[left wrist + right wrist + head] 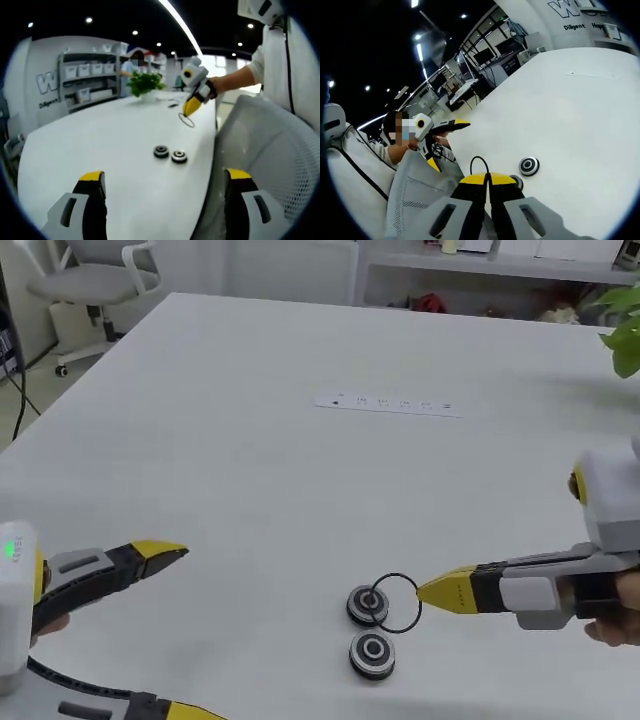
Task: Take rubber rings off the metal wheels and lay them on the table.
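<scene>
Jaws: R gripper (422,592) clamped on rubber ring (400,577), clear of metal wheels (373,652); L gripper (165,175) apart. To do: lower ring flat onto table (250,440), wheels untouched, then release.

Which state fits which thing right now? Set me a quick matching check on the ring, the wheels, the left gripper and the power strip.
Things:
1. ring
2. wheels
3. left gripper
4. power strip

States:
A. fingers open, off to one side of the wheels
B. lying mid-table, far beyond the wheels
C. pinched by the shut right gripper
D. lying flat, side by side

Pairs: 1-C, 2-D, 3-A, 4-B
</scene>
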The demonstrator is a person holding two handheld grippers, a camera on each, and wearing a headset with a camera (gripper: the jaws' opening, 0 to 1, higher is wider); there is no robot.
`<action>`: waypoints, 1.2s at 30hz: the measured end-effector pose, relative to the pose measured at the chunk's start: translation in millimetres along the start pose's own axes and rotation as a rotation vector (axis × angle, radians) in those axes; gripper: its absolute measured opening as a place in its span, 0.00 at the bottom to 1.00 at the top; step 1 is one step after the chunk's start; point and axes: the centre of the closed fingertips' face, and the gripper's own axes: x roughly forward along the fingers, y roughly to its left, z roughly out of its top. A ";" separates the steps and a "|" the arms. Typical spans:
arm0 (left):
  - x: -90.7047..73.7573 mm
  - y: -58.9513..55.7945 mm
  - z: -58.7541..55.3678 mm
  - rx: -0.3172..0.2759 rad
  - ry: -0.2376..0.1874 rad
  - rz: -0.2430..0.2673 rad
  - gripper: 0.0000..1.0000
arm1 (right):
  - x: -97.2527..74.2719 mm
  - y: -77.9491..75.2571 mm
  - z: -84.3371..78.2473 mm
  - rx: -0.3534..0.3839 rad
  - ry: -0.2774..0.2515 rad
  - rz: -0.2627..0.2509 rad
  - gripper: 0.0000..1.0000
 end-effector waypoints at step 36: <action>20.9 -0.2 -20.2 -0.039 0.022 -0.022 1.00 | 65.5 9.4 -15.2 -0.035 0.127 0.049 0.00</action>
